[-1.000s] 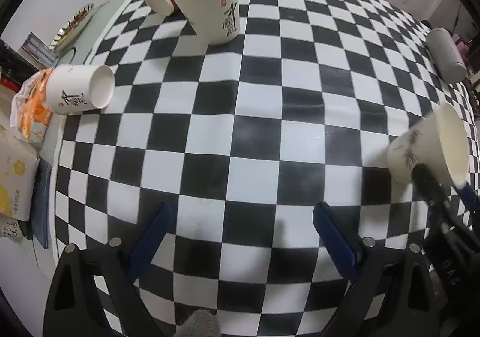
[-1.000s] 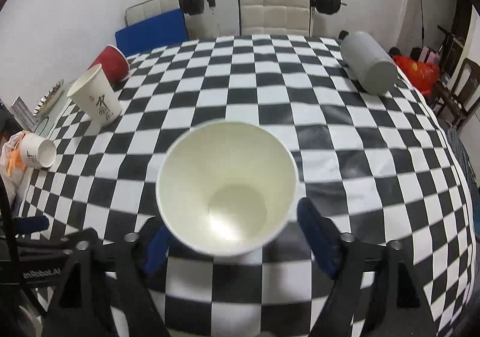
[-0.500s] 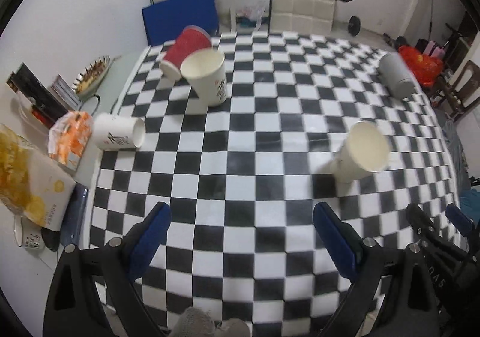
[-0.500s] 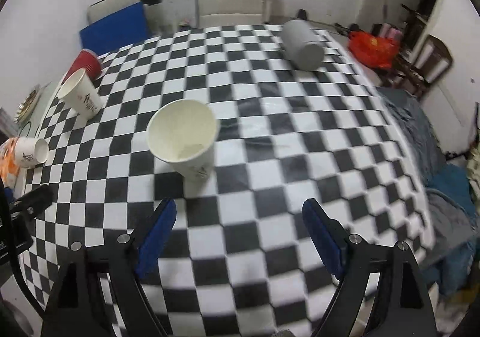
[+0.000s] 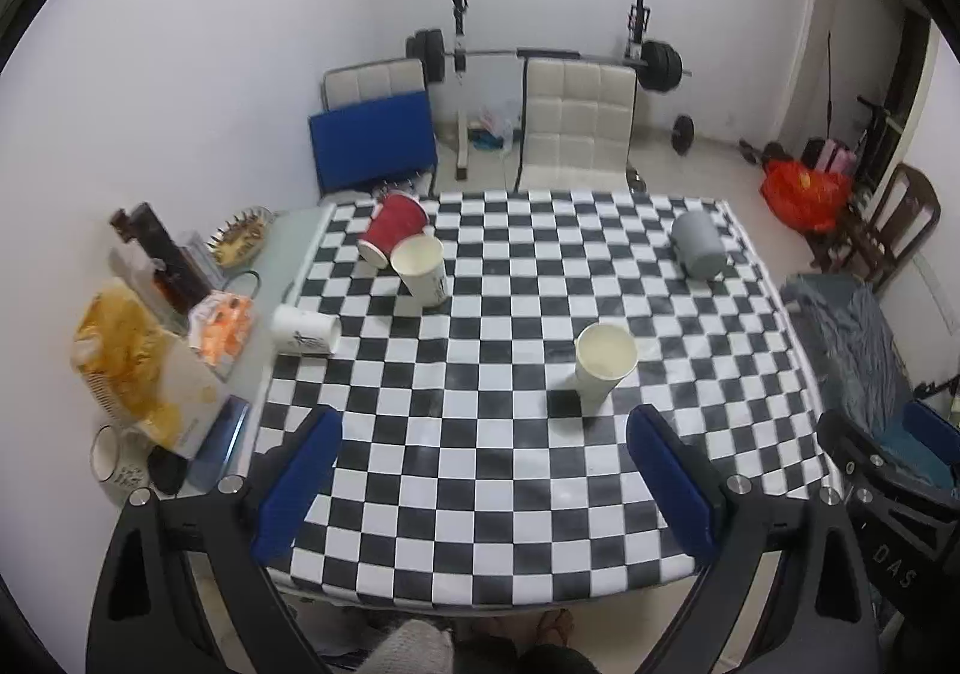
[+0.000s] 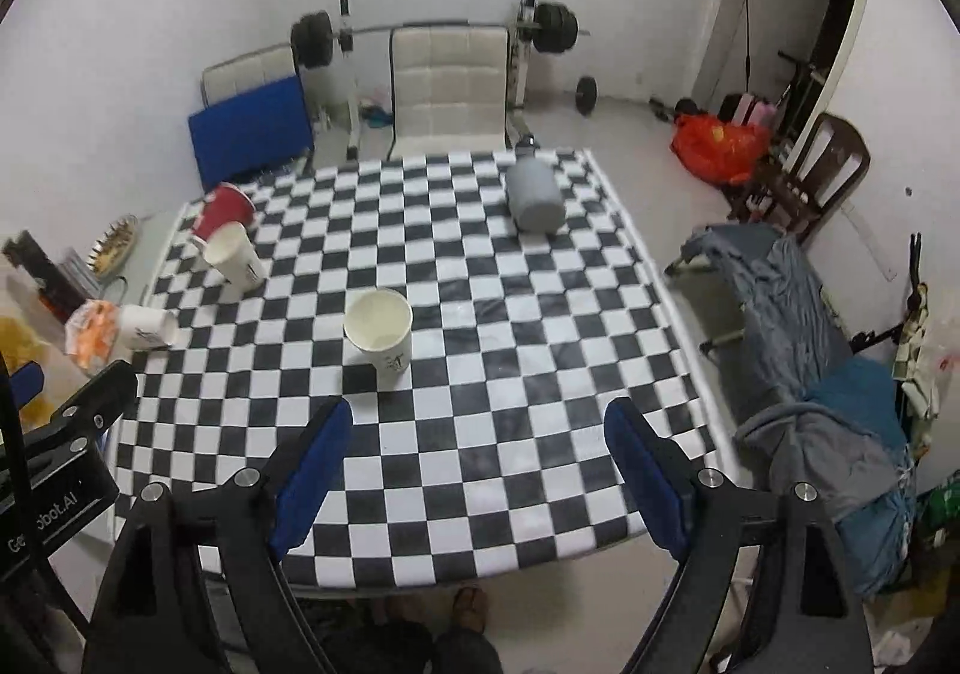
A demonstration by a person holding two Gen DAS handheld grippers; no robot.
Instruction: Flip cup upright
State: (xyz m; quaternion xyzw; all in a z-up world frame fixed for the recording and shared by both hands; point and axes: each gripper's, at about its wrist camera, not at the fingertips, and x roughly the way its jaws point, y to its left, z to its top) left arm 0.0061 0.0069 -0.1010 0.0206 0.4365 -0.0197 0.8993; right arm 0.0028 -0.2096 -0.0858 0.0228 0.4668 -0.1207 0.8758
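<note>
A white paper cup (image 5: 603,368) stands upright, mouth up, on the checkered table (image 5: 510,470); it also shows in the right wrist view (image 6: 380,329). A second white cup (image 5: 421,269) stands upright near a red cup (image 5: 393,230) lying on its side. Another white cup (image 5: 305,330) lies on its side at the table's left edge. My left gripper (image 5: 486,485) is open and empty, high above the near edge. My right gripper (image 6: 477,479) is open and empty, also pulled back above the near edge.
A grey bottle (image 5: 696,244) lies on its side at the far right of the table. Snack bags (image 5: 138,374), a dish (image 5: 240,244) and clutter fill the left side. Chairs (image 5: 576,125) and a barbell rack stand behind; a cloth-covered cot (image 6: 810,374) is at the right.
The right gripper let go of the white cup, which now stands upright. Both grippers have drawn back and up, away from the table.
</note>
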